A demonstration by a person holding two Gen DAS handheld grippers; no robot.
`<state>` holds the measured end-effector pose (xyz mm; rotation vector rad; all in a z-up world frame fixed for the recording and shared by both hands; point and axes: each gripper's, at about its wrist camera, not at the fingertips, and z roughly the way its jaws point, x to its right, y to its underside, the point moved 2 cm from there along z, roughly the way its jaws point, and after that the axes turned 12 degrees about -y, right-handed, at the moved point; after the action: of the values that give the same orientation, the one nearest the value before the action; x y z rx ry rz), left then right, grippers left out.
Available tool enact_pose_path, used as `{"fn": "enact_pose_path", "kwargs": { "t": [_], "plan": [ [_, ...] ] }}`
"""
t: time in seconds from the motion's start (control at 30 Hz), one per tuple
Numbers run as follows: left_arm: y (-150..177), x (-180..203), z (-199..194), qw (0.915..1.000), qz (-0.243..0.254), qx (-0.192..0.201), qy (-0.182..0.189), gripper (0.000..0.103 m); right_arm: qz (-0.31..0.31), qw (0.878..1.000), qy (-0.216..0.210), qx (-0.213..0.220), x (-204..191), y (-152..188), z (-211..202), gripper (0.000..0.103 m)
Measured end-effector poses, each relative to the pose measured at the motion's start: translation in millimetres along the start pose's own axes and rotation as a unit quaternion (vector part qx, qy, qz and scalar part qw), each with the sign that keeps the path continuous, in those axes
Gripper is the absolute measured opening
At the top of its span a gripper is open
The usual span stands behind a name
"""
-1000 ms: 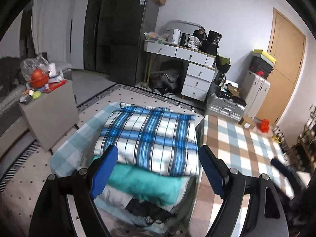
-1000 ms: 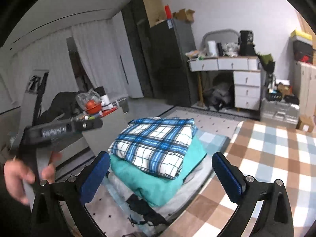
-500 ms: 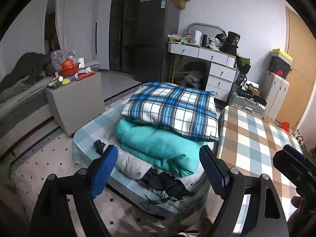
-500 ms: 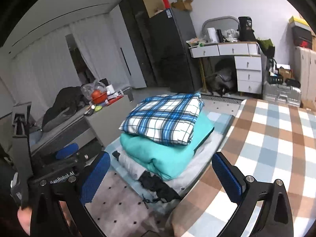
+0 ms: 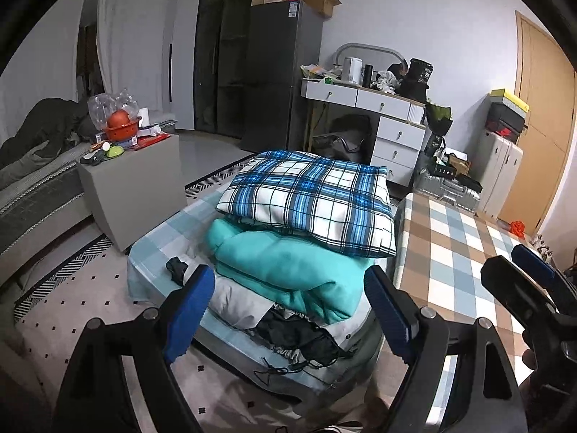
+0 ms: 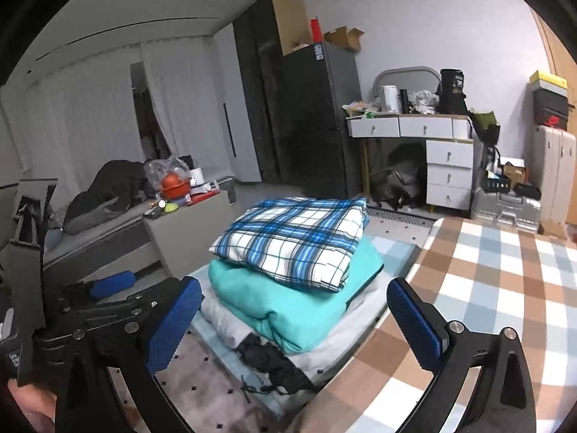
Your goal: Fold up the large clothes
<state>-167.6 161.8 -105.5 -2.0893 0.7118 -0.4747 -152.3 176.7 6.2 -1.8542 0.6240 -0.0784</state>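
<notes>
A pile of folded clothes lies on a low platform covered with a pale blue checked cloth [image 5: 158, 249]. On top is a blue-and-white plaid piece [image 5: 310, 202] [image 6: 295, 238]. Under it is a thick teal garment [image 5: 288, 270] [image 6: 274, 299], then a white one, and a crumpled black garment [image 5: 299, 335] at the front edge. My left gripper [image 5: 290, 310] is open and empty, just short of the pile's front. My right gripper [image 6: 297, 324] is also open and empty, facing the pile's front corner. Each gripper shows in the other's view: the right gripper [image 5: 523, 278], the left gripper [image 6: 111, 281].
A table with a brown, blue and white checked cloth [image 5: 450, 252] stands right of the pile. A grey cube side table [image 5: 133, 184] with an orange bowl is to the left, with a sofa behind it. A white desk [image 5: 389, 122], a dark fridge and suitcases line the back wall.
Both grippers have come down and now face the pile from its front side instead of from above. Their jaws stand as wide as before. The pile has not moved.
</notes>
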Motion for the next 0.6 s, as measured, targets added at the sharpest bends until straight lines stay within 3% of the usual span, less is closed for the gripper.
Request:
{"fn": "enact_pose_path", "kwargs": {
  "t": [0.6],
  "plan": [
    [-4.0, 0.2, -1.1, 0.9999, 0.01, 0.003, -0.001, 0.082, -0.007, 1.0, -0.005, 0.003, -7.1, 0.1, -1.3, 0.103]
  ]
}}
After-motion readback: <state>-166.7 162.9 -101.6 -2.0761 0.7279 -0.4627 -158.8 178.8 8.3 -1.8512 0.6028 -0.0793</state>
